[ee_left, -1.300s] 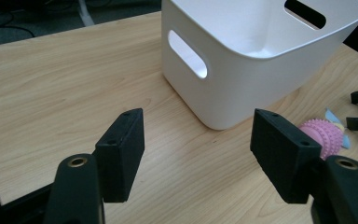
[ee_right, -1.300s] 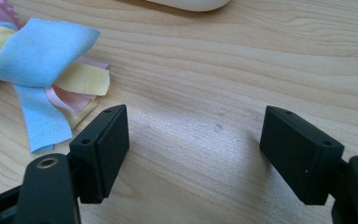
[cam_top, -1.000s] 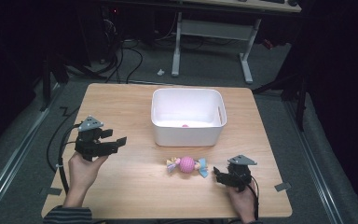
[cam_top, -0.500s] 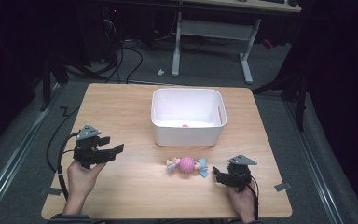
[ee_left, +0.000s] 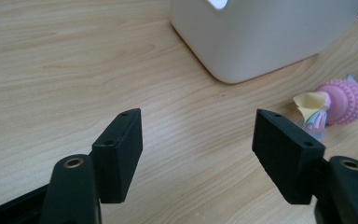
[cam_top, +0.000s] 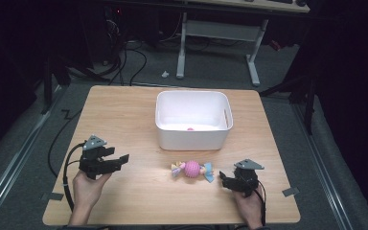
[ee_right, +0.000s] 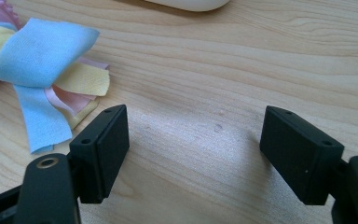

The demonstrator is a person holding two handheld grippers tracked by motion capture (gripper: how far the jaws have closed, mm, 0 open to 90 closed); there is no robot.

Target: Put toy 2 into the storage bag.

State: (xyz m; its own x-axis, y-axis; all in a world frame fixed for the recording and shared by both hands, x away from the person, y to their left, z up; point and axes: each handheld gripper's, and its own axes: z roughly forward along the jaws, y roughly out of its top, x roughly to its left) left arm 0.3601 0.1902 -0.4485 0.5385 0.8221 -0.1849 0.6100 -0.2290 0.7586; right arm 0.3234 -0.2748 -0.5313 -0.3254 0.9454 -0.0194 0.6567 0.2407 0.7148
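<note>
Two black two-jaw grippers rest wide apart, holding nothing, on the pale wooden table (cam_top: 124, 120).

Nearest, the left gripper (cam_top: 117, 160) and right gripper (cam_top: 226, 179) flank a pink spiky rubber ball toy (cam_top: 191, 169) with yellow, pink and blue cloth tails. Just beyond it stands a white rectangular plastic bin (cam_top: 191, 136).

wooden table (cam_top: 124, 110), dark floor (cam_top: 24, 134), white desk legs (cam_top: 251, 52), cables (cam_top: 129, 57)
</note>
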